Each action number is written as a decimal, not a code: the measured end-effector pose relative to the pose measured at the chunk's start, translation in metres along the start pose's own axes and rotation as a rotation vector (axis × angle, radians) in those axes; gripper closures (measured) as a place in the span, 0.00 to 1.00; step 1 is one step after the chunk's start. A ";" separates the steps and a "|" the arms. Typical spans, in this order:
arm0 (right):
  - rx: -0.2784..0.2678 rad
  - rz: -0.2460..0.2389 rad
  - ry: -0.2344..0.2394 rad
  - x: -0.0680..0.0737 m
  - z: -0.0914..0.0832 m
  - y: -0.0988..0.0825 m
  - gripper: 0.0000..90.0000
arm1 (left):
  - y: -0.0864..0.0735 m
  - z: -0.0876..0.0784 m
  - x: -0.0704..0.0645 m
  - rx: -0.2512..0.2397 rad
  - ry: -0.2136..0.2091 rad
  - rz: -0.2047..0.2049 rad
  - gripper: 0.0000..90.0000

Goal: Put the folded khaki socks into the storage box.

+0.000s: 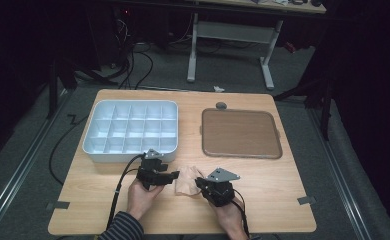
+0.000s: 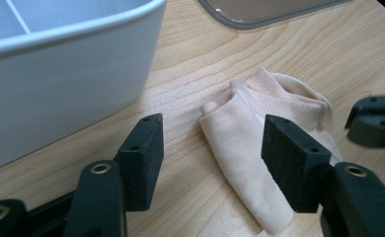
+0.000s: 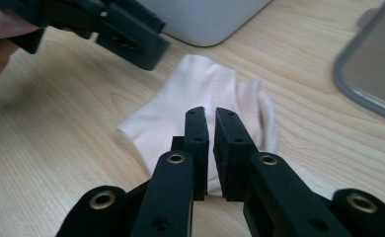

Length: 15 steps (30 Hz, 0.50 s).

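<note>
A pale beige sock (image 1: 187, 181) lies crumpled on the wooden table between my two grippers. In the left gripper view my left gripper (image 2: 212, 133) stands open, its pads either side of the sock (image 2: 250, 133) without touching it. The left gripper (image 1: 175, 176) sits at the sock's left edge in the high view. My right gripper (image 3: 209, 116) has its jaws shut to a thin slit, tips over the sock (image 3: 200, 89); I cannot tell whether fabric is caught. The right gripper (image 1: 199, 182) meets the sock's right edge.
A white compartment box (image 1: 90, 145) stands just behind the left gripper, its wall close in the left gripper view (image 2: 57, 89). A brown tray (image 1: 240, 134) lies at the back right. Bare table (image 1: 283, 200) runs along the front edge to the right.
</note>
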State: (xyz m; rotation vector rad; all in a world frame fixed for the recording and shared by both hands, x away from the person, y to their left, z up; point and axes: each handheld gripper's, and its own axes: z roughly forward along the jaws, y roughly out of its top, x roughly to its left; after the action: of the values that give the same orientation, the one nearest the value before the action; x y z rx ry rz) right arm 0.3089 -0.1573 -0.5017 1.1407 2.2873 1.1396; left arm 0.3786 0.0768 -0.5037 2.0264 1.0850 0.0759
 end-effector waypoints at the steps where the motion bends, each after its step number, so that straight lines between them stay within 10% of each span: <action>1: 0.003 -0.006 0.004 0.002 0.002 0.000 0.94 | 0.000 0.002 0.000 0.005 -0.001 0.000 0.47; 15: 0.059 -0.009 0.026 0.000 0.024 -0.011 0.94 | -0.009 0.026 -0.003 -0.011 -0.014 -0.068 0.49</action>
State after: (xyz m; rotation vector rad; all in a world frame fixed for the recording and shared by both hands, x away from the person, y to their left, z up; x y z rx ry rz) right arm 0.3176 -0.1486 -0.5251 1.1419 2.3585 1.0966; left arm 0.3809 0.0606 -0.5265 1.9760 1.1412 0.0329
